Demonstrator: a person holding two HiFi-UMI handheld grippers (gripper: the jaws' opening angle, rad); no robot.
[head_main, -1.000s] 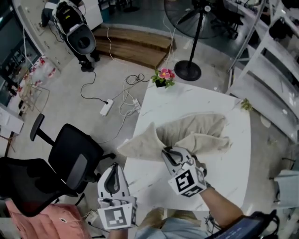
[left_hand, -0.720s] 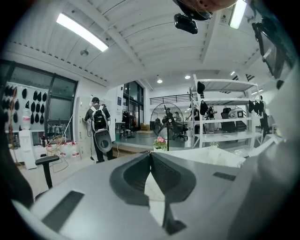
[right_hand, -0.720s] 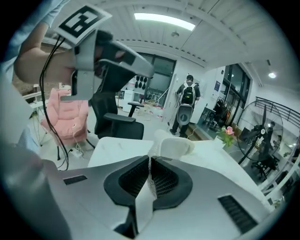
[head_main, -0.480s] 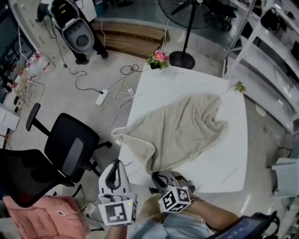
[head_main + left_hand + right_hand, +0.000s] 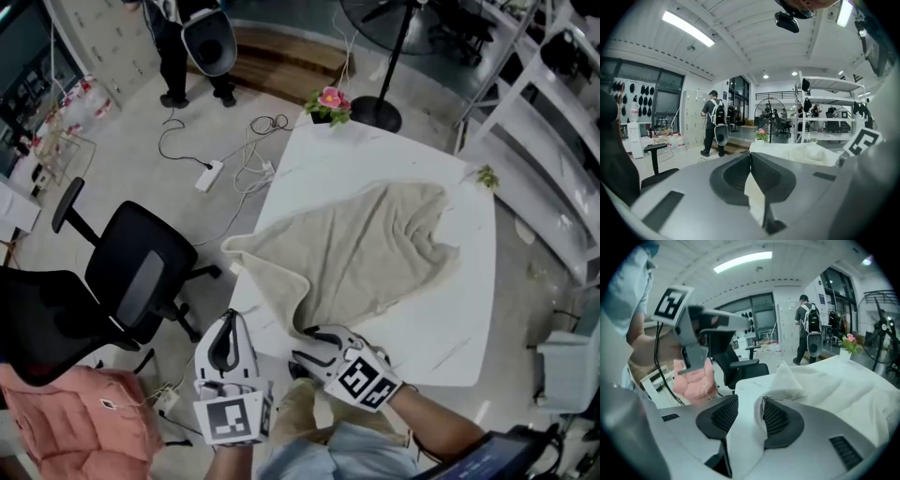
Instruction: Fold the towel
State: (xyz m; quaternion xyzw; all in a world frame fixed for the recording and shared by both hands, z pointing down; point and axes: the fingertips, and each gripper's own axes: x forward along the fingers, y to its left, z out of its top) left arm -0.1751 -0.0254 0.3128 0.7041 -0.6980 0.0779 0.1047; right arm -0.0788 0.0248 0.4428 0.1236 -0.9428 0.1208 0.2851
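A beige towel (image 5: 361,248) lies spread over the white table (image 5: 450,328), its near corner reaching the table's front edge. My right gripper (image 5: 314,347) sits at that near corner; its jaws have just been opening and now stand apart. In the right gripper view the towel (image 5: 825,390) bunches against the right pad, and the right gripper (image 5: 750,416) has only pale cloth or tabletop showing in the gap. My left gripper (image 5: 223,349) hangs off the table's near left side, shut and empty. The left gripper (image 5: 750,161) has its pads together, with the towel (image 5: 811,152) farther off.
A flower pot (image 5: 328,101) stands at the table's far corner, with a small green sprig (image 5: 485,176) at the right corner. A black office chair (image 5: 141,281) and a pink cushion (image 5: 66,422) are to the left. Cables (image 5: 244,159), a fan stand (image 5: 380,112) and a person (image 5: 192,47) are beyond.
My right gripper pulled the towel's bunched part back to the near edge, so the towel now lies flat. Its jaws then came apart. The left gripper stayed off the table's near left.
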